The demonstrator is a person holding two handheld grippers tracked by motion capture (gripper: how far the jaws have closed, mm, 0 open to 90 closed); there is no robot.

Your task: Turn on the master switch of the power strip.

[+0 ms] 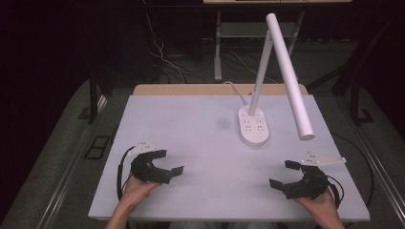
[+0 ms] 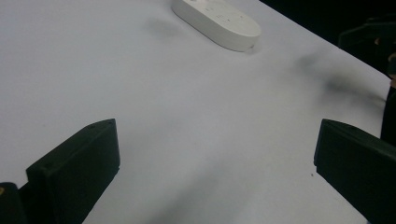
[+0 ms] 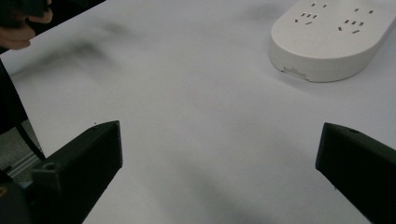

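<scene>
Lamp base point(image 1: 253, 125), a white oval with socket holes, sits on the white table point(image 1: 191, 133) toward the far side, right of centre, its white lamp arm point(image 1: 289, 75) slanting above. The left gripper point(image 1: 169, 163) and right gripper point(image 1: 281, 174) rest near the front edge, well apart from the base, both with jaws spread wide and empty.
</scene>
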